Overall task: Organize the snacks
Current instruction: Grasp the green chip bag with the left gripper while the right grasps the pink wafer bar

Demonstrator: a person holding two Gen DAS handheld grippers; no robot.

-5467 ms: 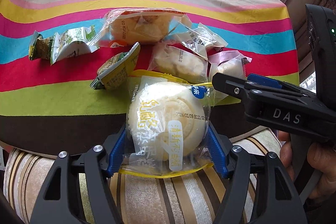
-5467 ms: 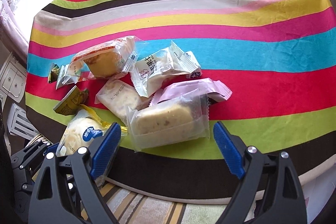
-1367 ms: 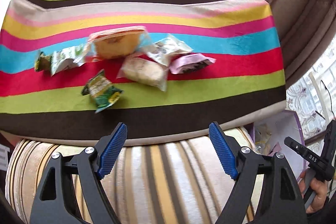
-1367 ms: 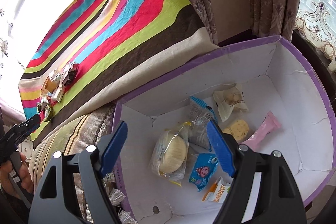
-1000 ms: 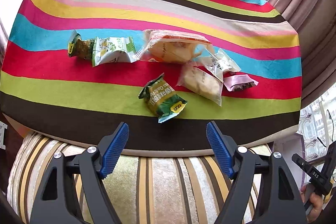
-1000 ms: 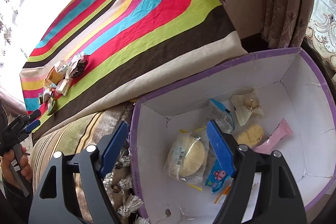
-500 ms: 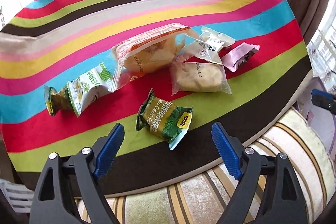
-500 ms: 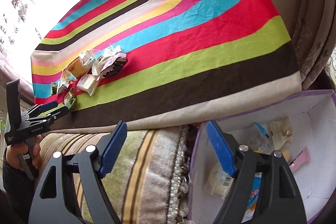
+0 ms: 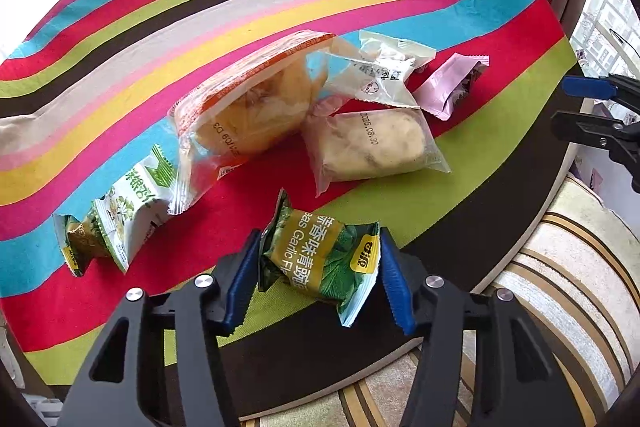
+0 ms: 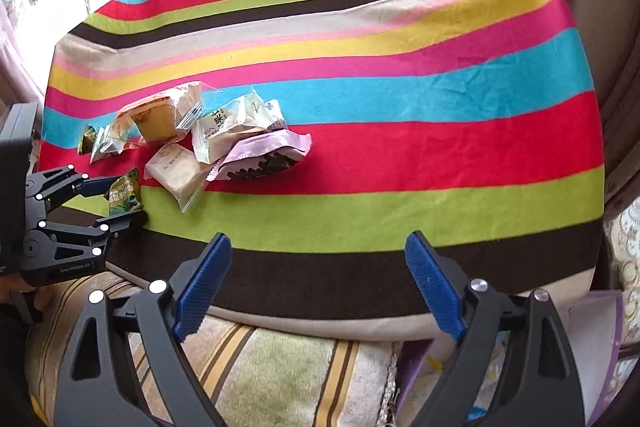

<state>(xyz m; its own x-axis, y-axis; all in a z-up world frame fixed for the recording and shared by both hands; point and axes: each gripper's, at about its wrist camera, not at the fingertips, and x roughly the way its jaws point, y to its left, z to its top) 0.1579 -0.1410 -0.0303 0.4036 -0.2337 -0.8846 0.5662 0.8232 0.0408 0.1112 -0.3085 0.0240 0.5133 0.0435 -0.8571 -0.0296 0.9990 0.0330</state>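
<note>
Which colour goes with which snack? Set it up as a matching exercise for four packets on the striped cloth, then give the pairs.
Snacks:
1. pea packet
2. bread bag
3. slim wrapper
4. cake pouch

Colours:
a. pink
b. clear, with a printed date
c. orange-edged
d. green and gold

Pairs: 1-d, 2-c, 3-a, 4-b.

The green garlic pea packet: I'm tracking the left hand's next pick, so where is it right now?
In the left wrist view the green garlic pea packet lies low and central on the striped cloth's green band, between the closing jaws of the left gripper, just below the clear-wrapped pastry.
</note>
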